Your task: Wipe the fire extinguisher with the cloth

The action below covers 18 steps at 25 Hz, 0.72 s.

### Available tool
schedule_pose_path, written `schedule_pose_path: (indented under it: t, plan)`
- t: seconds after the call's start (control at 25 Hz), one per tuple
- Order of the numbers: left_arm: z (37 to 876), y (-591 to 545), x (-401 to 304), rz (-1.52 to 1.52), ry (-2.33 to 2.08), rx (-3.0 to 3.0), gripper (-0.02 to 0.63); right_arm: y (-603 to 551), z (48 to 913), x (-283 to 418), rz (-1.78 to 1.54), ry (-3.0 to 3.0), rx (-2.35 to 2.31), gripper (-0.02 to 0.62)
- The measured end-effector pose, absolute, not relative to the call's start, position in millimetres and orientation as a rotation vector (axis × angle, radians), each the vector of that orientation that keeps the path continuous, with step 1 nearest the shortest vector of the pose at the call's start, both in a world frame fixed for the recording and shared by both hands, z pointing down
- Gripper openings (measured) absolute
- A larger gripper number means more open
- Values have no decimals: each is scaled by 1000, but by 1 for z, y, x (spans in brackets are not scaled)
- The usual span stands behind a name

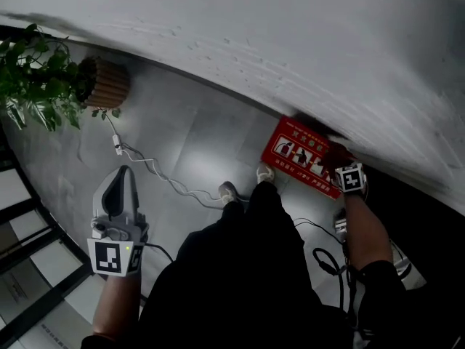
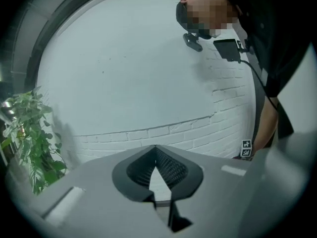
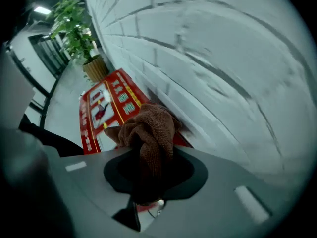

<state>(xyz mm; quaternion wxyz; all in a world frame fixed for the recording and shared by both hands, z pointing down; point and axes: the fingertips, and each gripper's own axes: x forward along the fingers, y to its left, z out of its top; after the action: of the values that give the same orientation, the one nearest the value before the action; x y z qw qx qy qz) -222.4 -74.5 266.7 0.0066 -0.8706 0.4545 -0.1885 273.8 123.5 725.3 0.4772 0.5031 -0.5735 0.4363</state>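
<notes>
The wall (image 1: 290, 42) runs across the far side. At far left a potted plant (image 1: 43, 86) stands on the floor (image 1: 196, 129) near the wall's foot. From beside it a cable (image 1: 156, 171) trails right to the person's 2 shoes (image 1: 265, 171). Right of the shoes, the fire extinguisher box (image 1: 301, 155) lies against the wall. The right gripper (image 3: 148, 167) hangs over the box's far edge with the cloth (image 3: 148, 128) between its jaws. The left gripper (image 1: 122, 177) is well apart, at near left.
</notes>
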Motion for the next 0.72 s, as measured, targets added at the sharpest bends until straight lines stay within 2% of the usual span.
schedule_pose_path:
  t: [0.12,0.24,0.44,0.56,0.72]
  plan:
    - [271,-76,-215,-563,1410,-2743,-2,175,714,326,1148,-1229,1374,92]
    - [274,-74,-225,-550,1453,-2731,-2,143,692,318,934,-1377,1414,92]
    - [272,-62,-253,-580,1558,-2683,-2,31,691,152,685,-1813,1222,92]
    - [272,-59,-261,-613,1583,-2665,-2,-25,701,58,644,-1933,1073,92]
    - [267,-49,-261,-694,1525,-2647,-2,-24,731,9,684,-1877,852,94]
